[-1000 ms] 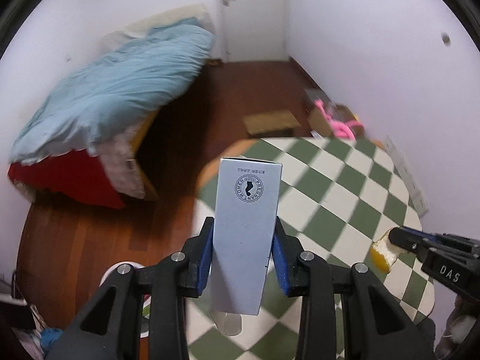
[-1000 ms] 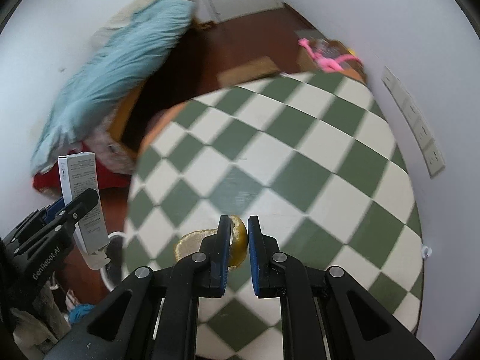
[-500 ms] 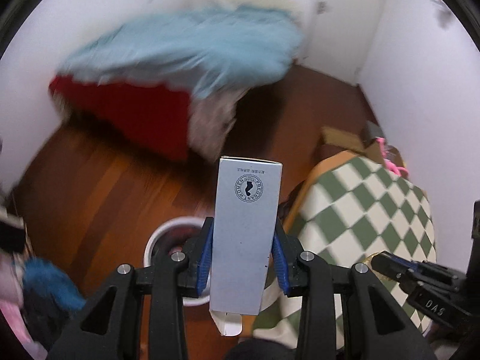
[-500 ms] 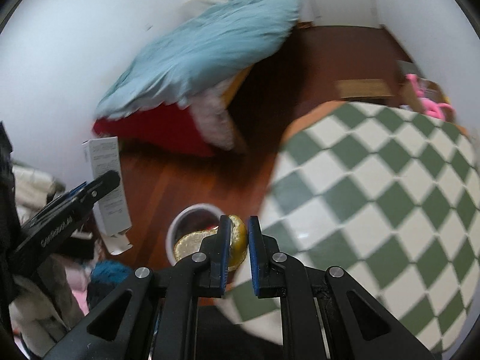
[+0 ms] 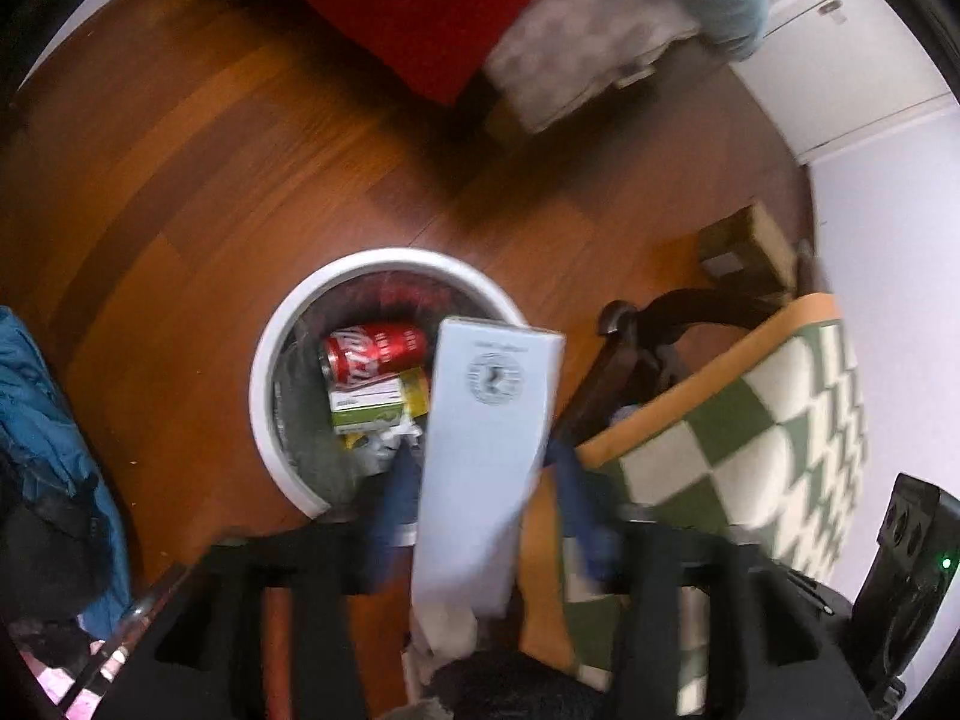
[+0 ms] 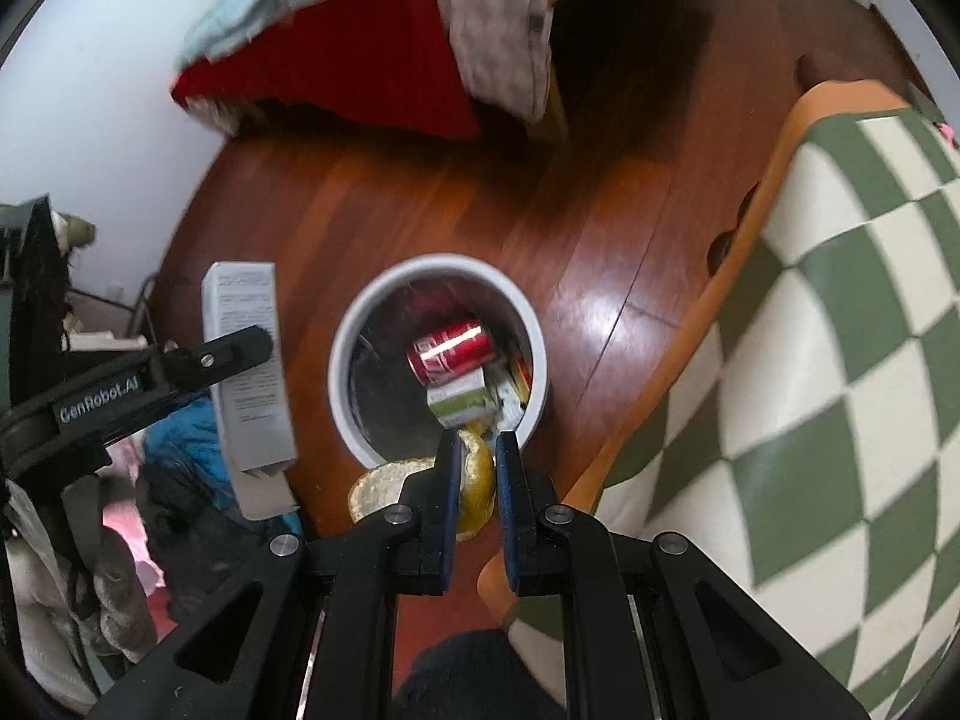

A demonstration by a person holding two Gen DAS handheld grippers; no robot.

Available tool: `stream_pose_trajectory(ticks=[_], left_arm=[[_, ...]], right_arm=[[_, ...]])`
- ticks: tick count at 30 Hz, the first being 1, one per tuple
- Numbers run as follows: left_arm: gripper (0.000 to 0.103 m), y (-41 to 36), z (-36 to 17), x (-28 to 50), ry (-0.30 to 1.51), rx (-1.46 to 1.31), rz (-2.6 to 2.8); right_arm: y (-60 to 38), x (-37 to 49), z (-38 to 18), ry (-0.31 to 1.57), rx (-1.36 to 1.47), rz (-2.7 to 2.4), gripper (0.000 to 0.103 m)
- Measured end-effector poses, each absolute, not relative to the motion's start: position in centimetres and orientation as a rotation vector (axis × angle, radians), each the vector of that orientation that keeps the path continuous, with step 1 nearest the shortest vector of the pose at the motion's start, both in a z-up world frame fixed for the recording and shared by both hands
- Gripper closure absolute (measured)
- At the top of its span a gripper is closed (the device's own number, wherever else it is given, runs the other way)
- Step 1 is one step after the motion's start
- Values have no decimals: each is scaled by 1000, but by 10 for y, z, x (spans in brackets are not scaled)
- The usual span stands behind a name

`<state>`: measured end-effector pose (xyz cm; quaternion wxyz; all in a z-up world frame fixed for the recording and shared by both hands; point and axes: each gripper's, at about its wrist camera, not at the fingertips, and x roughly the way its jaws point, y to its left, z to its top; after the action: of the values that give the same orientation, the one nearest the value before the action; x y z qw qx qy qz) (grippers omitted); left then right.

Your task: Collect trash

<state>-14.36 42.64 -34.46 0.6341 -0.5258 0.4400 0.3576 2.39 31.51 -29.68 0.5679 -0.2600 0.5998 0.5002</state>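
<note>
Both grippers have swung off the checkered table (image 6: 840,360) and now point down over the white bin (image 5: 264,360) on the wooden floor (image 5: 210,180), where a second ago they looked across the tabletop. In the left gripper (image 5: 480,498) the jaws have just been opening: the tall pale box (image 5: 486,450) is between the blue pads, which stand clear of its sides, its top end over the bin's rim nearest the table. The right gripper (image 6: 478,468) is clamped on a yellow peel (image 6: 474,474) at the bin's near rim. Inside the bin lie a red can (image 5: 375,354) and a green-and-white carton (image 5: 367,408).
</note>
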Motion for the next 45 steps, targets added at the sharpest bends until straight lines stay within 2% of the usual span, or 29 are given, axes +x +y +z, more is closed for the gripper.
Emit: stream_pose_trajectory(ticks=[1,5,7,11,12,14,15,16,18,20,27,45], left_arm=[[13,428,-349,-148,1010,-1201,836],[10,429,-359,-178,1008,-1234,919],[3,424,-358,-188,1029,-1208,980],[2,413,-357,-200,1081,-1103,1091],[2,409,-356,-201,1099,-1069,1119],[2,402,-353,-203,1116,-1014,1158],[2,400,-352,-202,1119,-993,1172],[2,396,-350,-202,1121,-971,1188],[2,390,-346,-203,1116,-952,1197],[2,381,-337,-205,1101,-941,1203],[2,353,-295,-213,1057,-898,1209],[2,257,-148,-233,867,-801,1115]], right_arm=[[322,21,-309,1422,-630,1168,91],[343,16,-348,1476,-682,1152,91],[353,15,-365,1483,-706,1135,90],[371,8,-395,1543,-705,1139,86],[373,7,-400,1553,-713,1143,80],[374,2,-408,1561,-726,1146,52],[374,0,-408,1560,-730,1152,21],[374,-3,-409,1554,-740,1156,6],[374,-10,-407,1535,-766,1166,6],[372,-15,-403,1503,-816,1148,0],[350,-19,-368,1399,-886,1122,0],[250,-32,-184,1251,-727,1320,0]])
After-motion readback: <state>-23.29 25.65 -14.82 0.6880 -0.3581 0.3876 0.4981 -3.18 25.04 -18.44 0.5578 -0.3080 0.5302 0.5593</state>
